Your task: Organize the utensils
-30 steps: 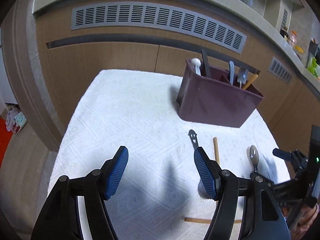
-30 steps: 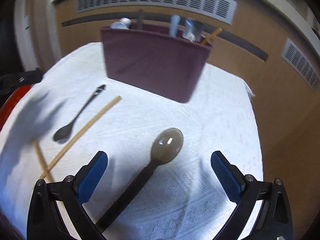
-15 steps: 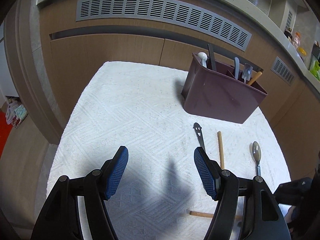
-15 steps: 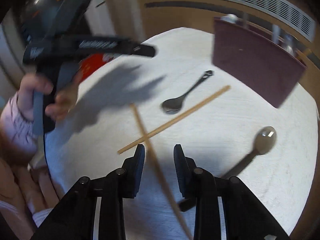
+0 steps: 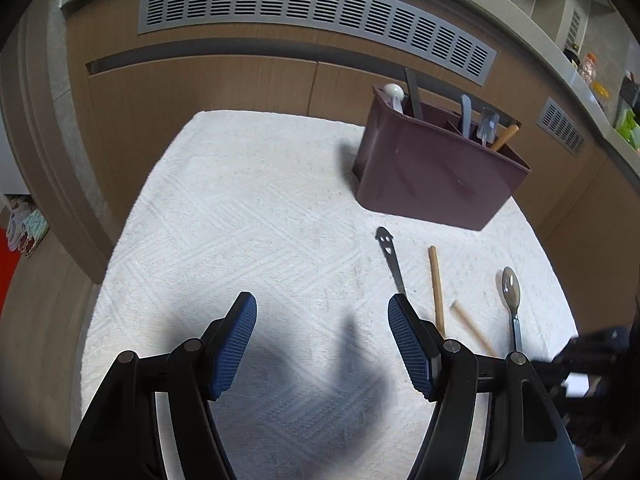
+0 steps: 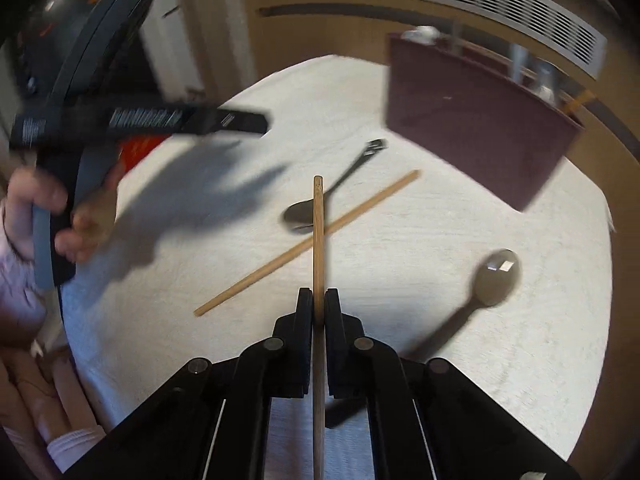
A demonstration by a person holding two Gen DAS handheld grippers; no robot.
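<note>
Up front in the left wrist view, the left gripper [image 5: 322,344] has its two blue bumpy pads apart with nothing between them, above a white cloth [image 5: 240,220] with a woven diamond pattern. One dark red plastic holder [image 5: 436,184] stands at the far right of the cloth, with about five handles sticking up out of it. Near it lie two spoons and two wooden chopsticks. The black metal spoon [image 5: 390,258] has a little face cut in its handle, and that end points toward the holder. The grey spoon [image 5: 511,292] lies near the right edge, bowl end away from the camera. One chopstick [image 5: 436,286] lies between the spoons, long way pointing toward the holder. From the right wrist view, the right gripper [image 6: 318,300] is closed tight on the held chopstick [image 6: 318,236], a thin round stick that points straight ahead, above the cloth. A hand [image 6: 40,216] at the left grips the other tool.
</note>
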